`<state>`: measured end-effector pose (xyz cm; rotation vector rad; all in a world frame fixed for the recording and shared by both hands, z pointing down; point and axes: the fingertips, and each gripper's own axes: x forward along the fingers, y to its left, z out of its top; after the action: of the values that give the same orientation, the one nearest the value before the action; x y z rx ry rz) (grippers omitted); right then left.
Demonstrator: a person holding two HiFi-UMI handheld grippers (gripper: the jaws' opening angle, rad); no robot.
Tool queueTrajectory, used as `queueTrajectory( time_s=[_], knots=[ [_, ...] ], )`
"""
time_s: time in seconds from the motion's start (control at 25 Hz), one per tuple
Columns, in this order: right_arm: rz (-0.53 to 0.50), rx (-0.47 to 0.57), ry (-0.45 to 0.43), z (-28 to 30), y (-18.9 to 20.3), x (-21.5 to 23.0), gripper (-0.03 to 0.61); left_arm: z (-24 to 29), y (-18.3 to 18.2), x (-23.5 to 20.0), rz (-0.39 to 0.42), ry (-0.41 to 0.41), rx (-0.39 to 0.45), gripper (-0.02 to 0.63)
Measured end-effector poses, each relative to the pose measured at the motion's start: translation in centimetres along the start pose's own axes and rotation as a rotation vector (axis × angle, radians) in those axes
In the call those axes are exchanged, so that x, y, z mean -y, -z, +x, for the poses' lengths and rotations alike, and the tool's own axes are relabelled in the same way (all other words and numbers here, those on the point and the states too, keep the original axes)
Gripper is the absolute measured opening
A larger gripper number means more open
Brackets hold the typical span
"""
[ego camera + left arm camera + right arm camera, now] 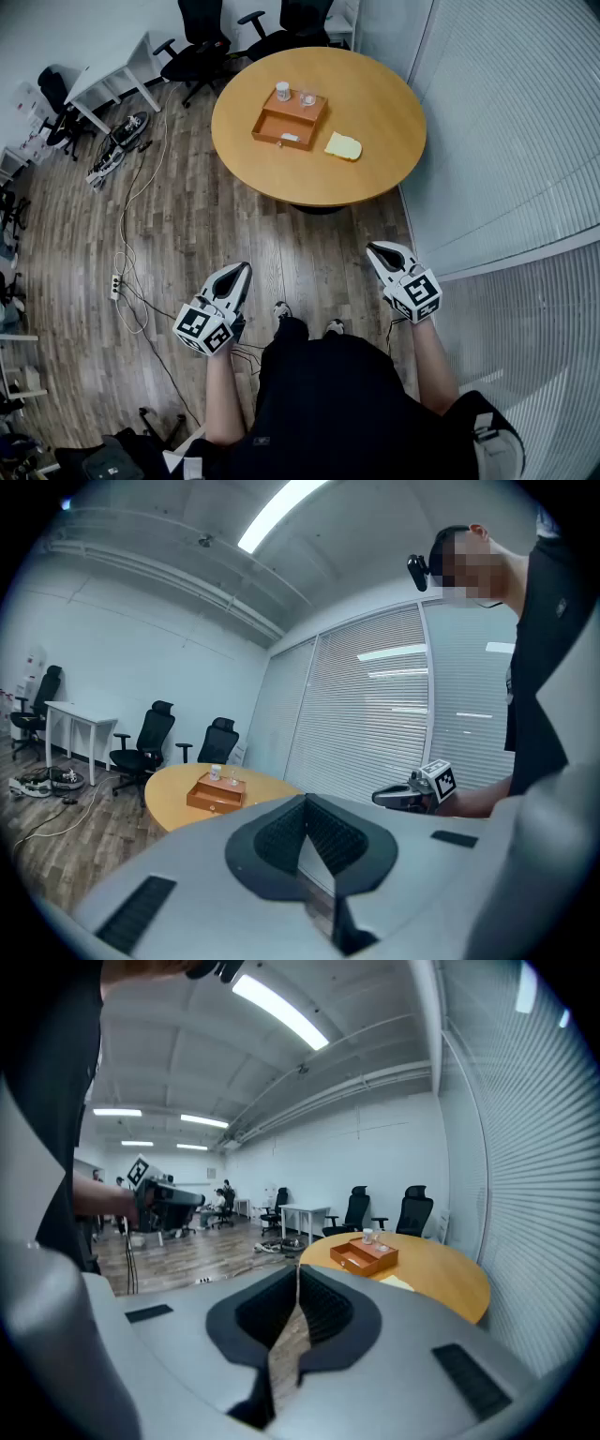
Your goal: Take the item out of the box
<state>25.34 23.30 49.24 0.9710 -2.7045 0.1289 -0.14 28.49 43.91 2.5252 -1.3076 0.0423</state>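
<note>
An orange-brown box lies on the round wooden table, far ahead of me. Its open front tray holds a small white item. A white jar and a clear glass stand at its far end. My left gripper and right gripper hang low over the floor, well short of the table, both shut with nothing between them. The left gripper looks toward the box. Past the right gripper the box also shows.
A pale yellow pad lies on the table right of the box. Black office chairs and a white desk stand beyond it. Cables and a power strip trail over the wood floor at left. Slatted blinds line the right side.
</note>
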Motion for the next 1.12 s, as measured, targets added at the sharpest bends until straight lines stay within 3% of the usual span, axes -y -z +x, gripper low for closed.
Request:
queueTrajectory(
  time_s=[0.28, 0.52, 1.12],
  knots=[
    [0.011, 0.023, 0.01, 0.5, -0.7, -0.5, 0.011, -0.4, 0.5, -0.3, 0.053, -0.004, -0.039, 0.006],
    [0.023, 0.012, 0.006, 2.2, -1.0, -0.5, 0.011, 0.4, -0.2, -1.6, 0.04, 0.014, -0.029, 0.006],
    [0.053, 0.03, 0.143, 7.9, -2.7, -0.1, 0.012, 1.4, -1.8, -8.7, 0.022, 0.094, -0.023, 0.006]
  ],
)
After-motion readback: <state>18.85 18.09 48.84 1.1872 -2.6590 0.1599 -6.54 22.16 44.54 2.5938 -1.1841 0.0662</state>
